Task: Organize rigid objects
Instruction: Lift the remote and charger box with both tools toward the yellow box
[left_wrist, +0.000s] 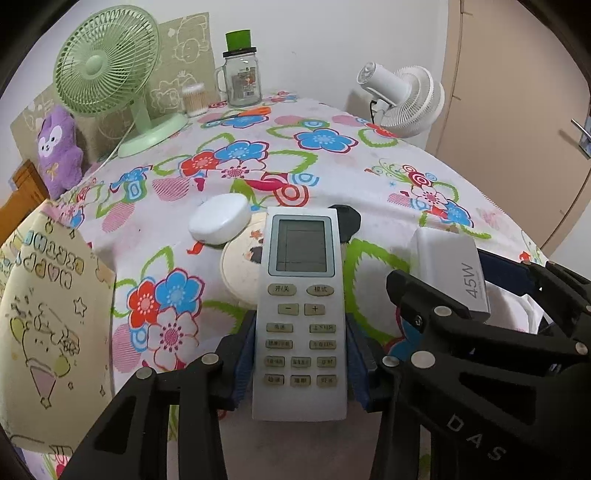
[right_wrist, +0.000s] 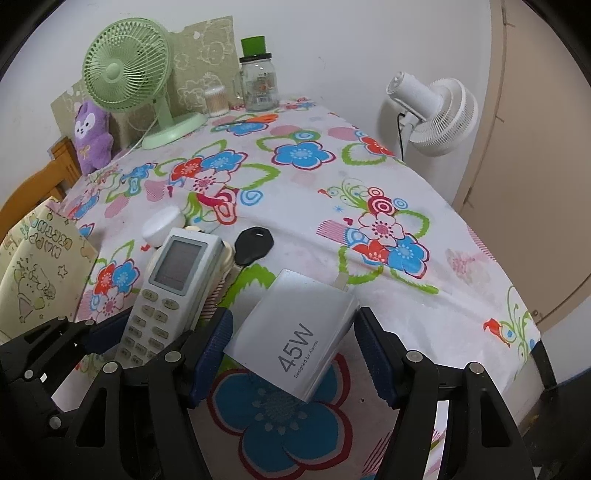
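My left gripper (left_wrist: 300, 354) is shut on a white air-conditioner remote (left_wrist: 301, 295), held flat above the floral tablecloth; the remote also shows in the right wrist view (right_wrist: 166, 291). My right gripper (right_wrist: 293, 350) is shut on a white 45W charger (right_wrist: 295, 336), which also shows in the left wrist view (left_wrist: 454, 273). Under and behind the remote lie a round cream tin (left_wrist: 240, 262), a white oval case (left_wrist: 219, 219) and a black key fob (right_wrist: 254, 240).
At the back stand a green desk fan (left_wrist: 107, 62), a glass jar with a green lid (left_wrist: 242, 74), a cotton-swab tub (left_wrist: 194, 99), orange scissors (left_wrist: 243, 113) and a purple plush (left_wrist: 59, 147). A white fan (left_wrist: 410, 99) stands right; a yellow bag (left_wrist: 40, 314) left.
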